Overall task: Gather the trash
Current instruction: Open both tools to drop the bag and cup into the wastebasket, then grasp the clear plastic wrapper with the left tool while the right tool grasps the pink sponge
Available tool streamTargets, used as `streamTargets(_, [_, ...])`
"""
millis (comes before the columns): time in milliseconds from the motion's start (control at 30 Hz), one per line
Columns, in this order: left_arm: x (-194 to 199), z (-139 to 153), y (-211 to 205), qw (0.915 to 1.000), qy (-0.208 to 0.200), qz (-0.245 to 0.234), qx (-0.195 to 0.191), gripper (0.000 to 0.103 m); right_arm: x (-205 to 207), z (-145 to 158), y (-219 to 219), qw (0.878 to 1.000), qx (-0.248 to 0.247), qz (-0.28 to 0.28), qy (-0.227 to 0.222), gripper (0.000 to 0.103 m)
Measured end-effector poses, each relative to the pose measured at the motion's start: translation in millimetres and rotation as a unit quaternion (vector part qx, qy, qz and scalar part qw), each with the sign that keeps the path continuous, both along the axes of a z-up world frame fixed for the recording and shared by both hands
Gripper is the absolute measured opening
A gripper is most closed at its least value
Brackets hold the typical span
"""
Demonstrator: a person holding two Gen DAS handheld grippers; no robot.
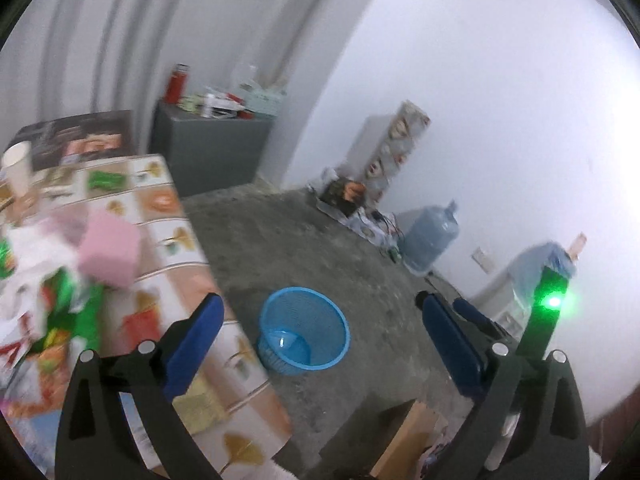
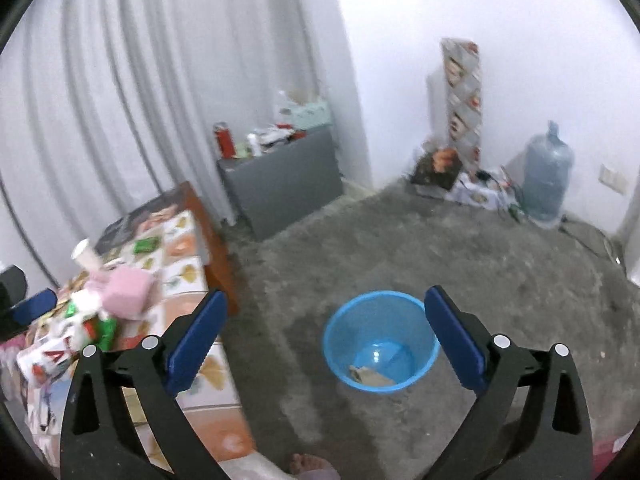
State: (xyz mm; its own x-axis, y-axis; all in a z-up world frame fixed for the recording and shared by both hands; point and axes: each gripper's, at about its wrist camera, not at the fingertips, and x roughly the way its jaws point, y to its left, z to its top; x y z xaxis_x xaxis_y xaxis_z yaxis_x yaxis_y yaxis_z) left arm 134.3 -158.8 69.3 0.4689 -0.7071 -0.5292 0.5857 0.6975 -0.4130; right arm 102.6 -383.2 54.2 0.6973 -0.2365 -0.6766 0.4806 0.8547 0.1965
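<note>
A blue mesh basket (image 1: 304, 330) stands on the grey floor beside the table; in the right wrist view the basket (image 2: 380, 342) holds a brown scrap (image 2: 370, 376). The table (image 1: 176, 248) has a patterned cloth with blurred green and white wrappers (image 1: 60, 312), a pink box (image 1: 110, 252) and a white paper cup (image 1: 18, 168). My left gripper (image 1: 324, 332) is open and empty above the basket. My right gripper (image 2: 326, 332) is open and empty, just left of the basket; it also shows at the right of the left wrist view (image 1: 476, 316). The wrappers (image 2: 88, 320) lie left of it.
A grey cabinet (image 2: 284, 176) with a red flask (image 2: 224, 140) and clutter stands by the curtain. A water jug (image 2: 546, 172), a tall patterned box (image 2: 464, 96) and cables line the far wall. A cardboard box (image 1: 408, 436) lies on the floor. A bare foot (image 2: 308, 466) is near the bottom edge.
</note>
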Motion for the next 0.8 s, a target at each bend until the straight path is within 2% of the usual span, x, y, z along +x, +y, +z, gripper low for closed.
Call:
streamTargets(200, [-19, 5, 88, 0.9975, -0.01, 0.063, -0.032, 0.097, 5, 29, 32, 0.997, 0.026, 0.062, -0.038, 0.095])
streamTargets(400, [-33, 8, 168, 0.9899, -0.031, 0.126, -0.058, 0.097, 16, 44, 48, 0.986, 0.092, 0.124, -0.066, 0.095])
streamTargets(600, [-31, -1, 224, 0.9786, -0.033, 0.194, -0.059, 0.097, 60, 38, 79, 0.967, 0.163, 0.189, -0.048, 0.095])
streamTargets(733, [-22, -9, 241, 0.9735, -0.036, 0.22, -0.052, 0.097, 97, 22, 91, 0.95, 0.226, 0.216, -0.024, 0.095])
streamTargets(800, [-13, -13, 246, 0.9719, -0.039, 0.228, -0.043, 0.097, 111, 15, 96, 0.946, 0.24, 0.217, -0.009, 0.095])
